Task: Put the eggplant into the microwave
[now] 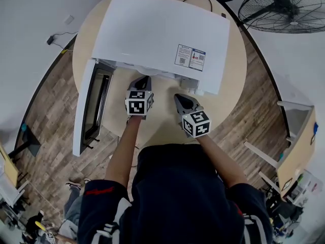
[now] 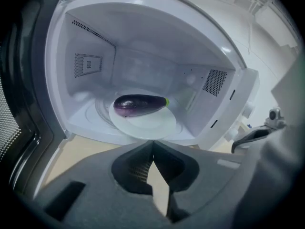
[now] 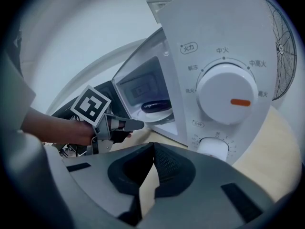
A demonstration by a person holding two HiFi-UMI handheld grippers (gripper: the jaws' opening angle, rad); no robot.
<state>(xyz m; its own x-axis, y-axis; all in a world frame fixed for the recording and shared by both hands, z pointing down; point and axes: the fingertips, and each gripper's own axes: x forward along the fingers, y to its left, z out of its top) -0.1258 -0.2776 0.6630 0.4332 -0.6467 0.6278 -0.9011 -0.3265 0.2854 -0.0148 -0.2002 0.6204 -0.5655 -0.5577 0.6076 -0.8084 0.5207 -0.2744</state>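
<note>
A dark purple eggplant [image 2: 139, 104] lies on a white plate [image 2: 153, 126] inside the open white microwave [image 1: 162, 32]. In the right gripper view the eggplant [image 3: 156, 106] shows through the opening. My left gripper [image 2: 152, 147] sits just outside the cavity, facing the eggplant and apart from it, with its jaws shut and nothing between them. In the head view the left gripper [image 1: 144, 79] is at the microwave's front. My right gripper [image 3: 153, 149] is shut and empty in front of the control panel, and the head view shows the right gripper [image 1: 177, 96] beside the left one.
The microwave door [image 1: 86, 111] hangs wide open to the left, over the round table's edge [image 1: 233, 100]. A large white dial [image 3: 228, 93] and a smaller knob [image 3: 213, 147] are on the panel. A floor fan [image 1: 282, 6] stands at the back right.
</note>
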